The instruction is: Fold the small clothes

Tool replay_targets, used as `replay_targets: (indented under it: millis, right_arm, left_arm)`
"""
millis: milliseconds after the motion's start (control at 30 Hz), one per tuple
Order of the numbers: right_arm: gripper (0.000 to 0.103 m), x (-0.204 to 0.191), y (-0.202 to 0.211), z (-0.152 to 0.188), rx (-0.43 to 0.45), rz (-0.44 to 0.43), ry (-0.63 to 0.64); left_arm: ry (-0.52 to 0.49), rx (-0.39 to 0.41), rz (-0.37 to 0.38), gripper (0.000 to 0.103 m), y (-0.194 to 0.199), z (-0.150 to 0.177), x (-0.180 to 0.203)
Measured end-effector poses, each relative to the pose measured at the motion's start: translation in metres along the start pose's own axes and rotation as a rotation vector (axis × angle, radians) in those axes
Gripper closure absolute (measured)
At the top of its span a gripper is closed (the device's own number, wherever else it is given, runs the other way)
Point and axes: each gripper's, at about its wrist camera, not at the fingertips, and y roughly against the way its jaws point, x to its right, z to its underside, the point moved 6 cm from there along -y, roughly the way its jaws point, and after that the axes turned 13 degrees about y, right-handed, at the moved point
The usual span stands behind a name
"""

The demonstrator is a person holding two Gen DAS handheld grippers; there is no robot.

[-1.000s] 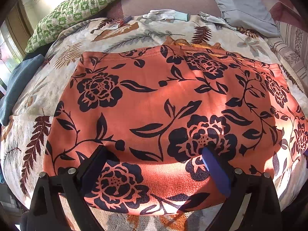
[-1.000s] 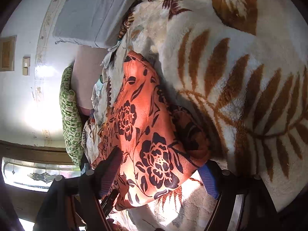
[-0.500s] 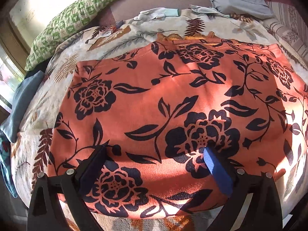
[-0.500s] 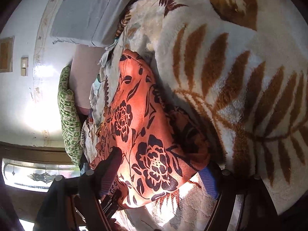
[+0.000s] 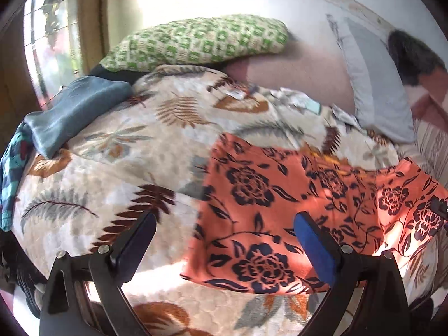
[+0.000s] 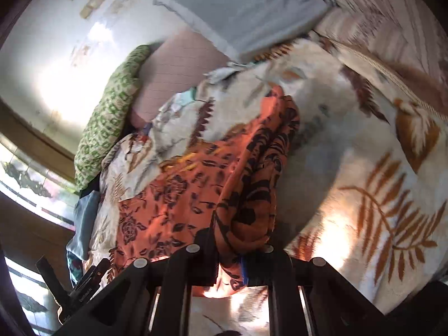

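Note:
An orange garment with dark flower print (image 5: pixel 280 218) lies on a leaf-patterned blanket (image 5: pixel 112 168). My left gripper (image 5: pixel 224 240) is open and empty, hovering over the garment's left edge, one finger above the blanket and one above the cloth. My right gripper (image 6: pixel 229 263) is shut on the garment's right edge (image 6: pixel 246 224) and holds it lifted, so that side of the garment (image 6: pixel 179 196) bunches up and folds over the flat part.
A green patterned pillow (image 5: pixel 201 42) and a grey pillow (image 5: pixel 375 89) lie at the bed's head. A blue cloth (image 5: pixel 70 112) is heaped at the left edge by the window. A small wrapper (image 5: pixel 235 93) and pale cloth sit behind the garment.
My right gripper has shut on the garment's right edge and lifted it over. My left gripper has swung left and back, from over the garment's middle to its left edge.

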Motion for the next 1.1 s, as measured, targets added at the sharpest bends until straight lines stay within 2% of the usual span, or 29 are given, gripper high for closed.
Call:
replay_targets:
  millis: [167,267,333,433,467,500,533,567,600,667,767,833,867,933,967,1033,1100]
  right_arm:
    - [0.091,-0.137,-0.013,-0.023,0.032,-0.142,0.213]
    - [0.091,-0.216,-0.047,-0.007,-0.033,-0.239,0.301]
    - [0.090,-0.254,-0.081,0.017,-0.108,-0.268,0.342]
    - [0.073,-0.288,-0.162,0.070,-0.291,-0.316,0.340]
    - [0.049,-0.294,-0.191,0.094,-0.389,-0.329,0.348]
    - [0.043,-0.294,-0.212,0.115,-0.480,-0.324,0.339]
    - [0.041,-0.293,-0.208,0.117,-0.430,-0.329,0.328]
    - [0.033,-0.292,-0.194,0.114,-0.381,-0.379,0.311]
    - [0.030,-0.290,-0.182,0.109,-0.374,-0.449,0.277]
    - [0.029,-0.273,-0.160,0.093,-0.349,-0.505,0.203]
    - [0.023,-0.225,-0.126,0.060,-0.211,-0.433,0.150]
    - [0.022,-0.187,-0.114,0.047,-0.170,-0.371,0.087]
    - [0.022,-0.170,-0.110,0.046,-0.169,-0.360,0.047]
    - [0.022,-0.137,-0.102,0.046,-0.171,-0.363,-0.025]
    - [0.022,-0.126,-0.097,0.046,-0.171,-0.369,-0.046]
    - [0.022,-0.115,-0.092,0.052,-0.169,-0.382,-0.067]
    - [0.022,-0.112,-0.092,0.056,-0.185,-0.407,-0.061]
  left_arm:
    - [0.138,0.109,-0.081,0.004,0.041,-0.037,-0.087]
    - [0.199,0.129,-0.127,0.004,0.051,-0.043,-0.132]
    - [0.233,0.113,-0.152,0.004,0.049,-0.038,-0.154]
    - [0.265,0.059,-0.172,0.004,0.040,-0.026,-0.172]
    - [0.265,0.048,-0.164,0.004,0.040,-0.023,-0.173]
    - [0.256,0.050,-0.152,0.004,0.042,-0.023,-0.172]
    - [0.245,0.061,-0.142,0.004,0.043,-0.023,-0.169]
    - [0.237,0.066,-0.137,0.004,0.042,-0.025,-0.164]
    - [0.234,0.058,-0.121,0.004,0.039,-0.027,-0.158]
    - [0.230,0.025,-0.032,0.004,0.032,-0.030,-0.135]
    - [0.189,-0.018,0.156,0.004,0.022,-0.034,-0.084]
    - [0.182,-0.082,0.180,0.004,0.006,-0.031,-0.064]
    - [0.221,-0.138,0.211,0.004,-0.003,-0.026,-0.061]
    - [0.362,-0.261,0.313,0.004,-0.021,-0.011,-0.061]
    - [0.422,-0.304,0.335,0.007,-0.028,-0.003,-0.064]
    - [0.475,-0.348,0.310,0.011,-0.042,0.007,-0.069]
    - [0.479,-0.380,0.282,0.023,-0.050,0.014,-0.069]
